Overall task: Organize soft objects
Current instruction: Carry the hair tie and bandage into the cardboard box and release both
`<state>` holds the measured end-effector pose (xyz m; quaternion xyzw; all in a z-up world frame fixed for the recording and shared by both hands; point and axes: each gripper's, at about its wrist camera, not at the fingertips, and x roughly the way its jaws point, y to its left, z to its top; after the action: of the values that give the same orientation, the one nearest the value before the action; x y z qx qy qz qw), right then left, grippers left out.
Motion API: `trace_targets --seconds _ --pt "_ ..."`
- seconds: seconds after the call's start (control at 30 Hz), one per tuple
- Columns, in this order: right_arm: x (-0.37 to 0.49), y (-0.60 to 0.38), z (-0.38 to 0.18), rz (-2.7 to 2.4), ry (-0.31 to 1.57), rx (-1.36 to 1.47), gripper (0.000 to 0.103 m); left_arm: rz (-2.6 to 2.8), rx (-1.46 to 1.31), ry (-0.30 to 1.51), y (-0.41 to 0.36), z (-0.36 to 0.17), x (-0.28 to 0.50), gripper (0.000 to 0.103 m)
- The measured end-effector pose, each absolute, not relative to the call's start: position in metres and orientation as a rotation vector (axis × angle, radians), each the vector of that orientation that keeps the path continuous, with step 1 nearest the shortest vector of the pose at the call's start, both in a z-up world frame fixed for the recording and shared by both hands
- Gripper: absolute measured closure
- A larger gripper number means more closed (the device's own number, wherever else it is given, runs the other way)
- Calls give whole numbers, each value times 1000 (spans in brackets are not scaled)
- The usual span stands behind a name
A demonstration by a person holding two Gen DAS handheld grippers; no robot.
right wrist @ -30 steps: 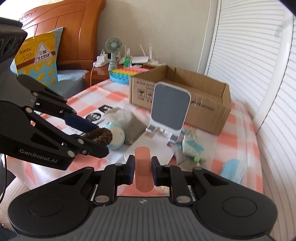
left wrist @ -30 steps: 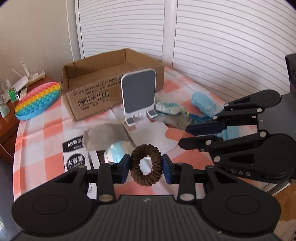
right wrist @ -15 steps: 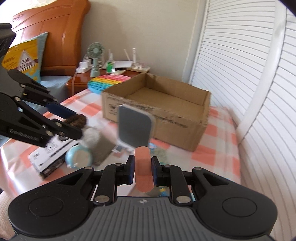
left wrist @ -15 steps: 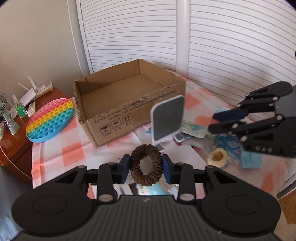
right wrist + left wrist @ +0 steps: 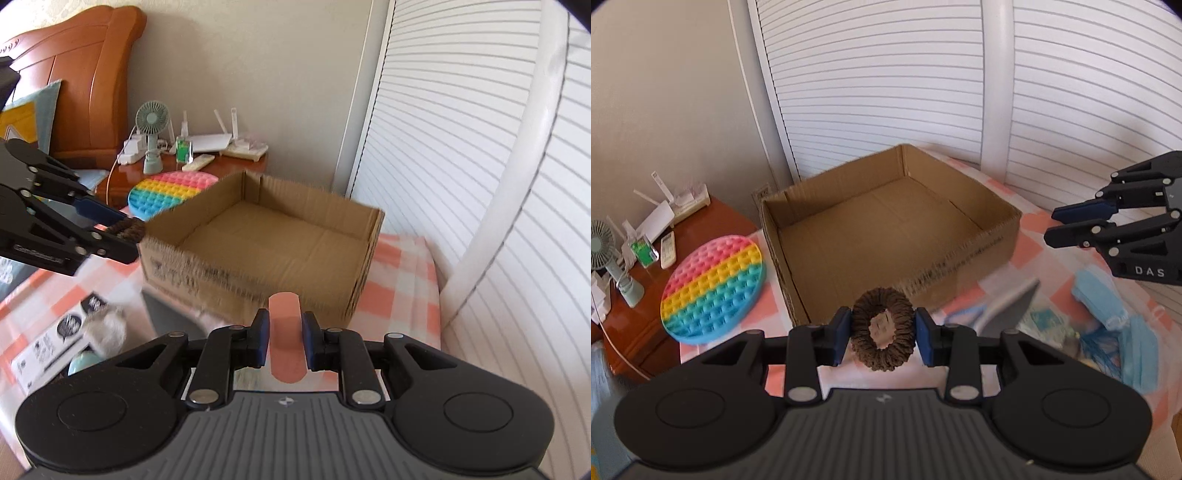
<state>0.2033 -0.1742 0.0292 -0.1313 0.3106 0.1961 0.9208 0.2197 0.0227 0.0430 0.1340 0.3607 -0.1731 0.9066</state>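
Left gripper [image 5: 882,334]: jaws pinch a brown scrunchie [image 5: 882,334] by its two sides, so the ring stands upright between the pads with its hole facing the camera; a side grip lets it drop cleanly once the jaws part.
Right gripper [image 5: 284,339]: jaws pressed onto a pink strip [image 5: 285,336], flat and rounded at both ends, held on edge by its middle so both ends stick out above and below the pads.
Box [image 5: 979,240]: open cardboard, nothing visible inside, just ahead of both pairs of jaws and below them; probably the place meant for the soft things.
Step, as I judge it: both items are held up near the box's near wall, not yet over the opening; each needs to go forward past the rim before release.
Masks [image 5: 1108,306]: blue, on the checked cloth right of the left jaws, still outside the box.
Pop toy [image 5: 714,288]: rainbow disc, left of the left jaws, beside the box.
Risk: the strip is thin and may cling to a pad.
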Motion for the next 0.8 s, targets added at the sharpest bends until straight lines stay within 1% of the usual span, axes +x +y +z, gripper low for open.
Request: trace_targets --seconds 0.2,0.4,0.47,0.5,0.53,0.57,0.63,0.8 --pt "243 -166 43 416 620 -266 81 -369 272 713 6 52 269 67" --pt "286 -160 40 416 638 -259 81 -368 243 729 -9 45 319 67" --pt "297 -159 37 413 650 -254 81 -369 235 738 -12 40 334 60" --pt "302 -158 35 413 654 -253 81 -373 234 742 -13 37 341 46" --pt "307 -158 33 415 659 -251 81 -372 231 745 -13 34 345 24" --pt "310 -158 31 416 663 -252 81 -366 229 733 -13 32 348 19" --pt "317 -156 28 422 667 -249 81 -345 246 703 -10 31 349 17" --pt "339 -146 22 429 688 -249 81 -299 246 704 17 34 345 14"
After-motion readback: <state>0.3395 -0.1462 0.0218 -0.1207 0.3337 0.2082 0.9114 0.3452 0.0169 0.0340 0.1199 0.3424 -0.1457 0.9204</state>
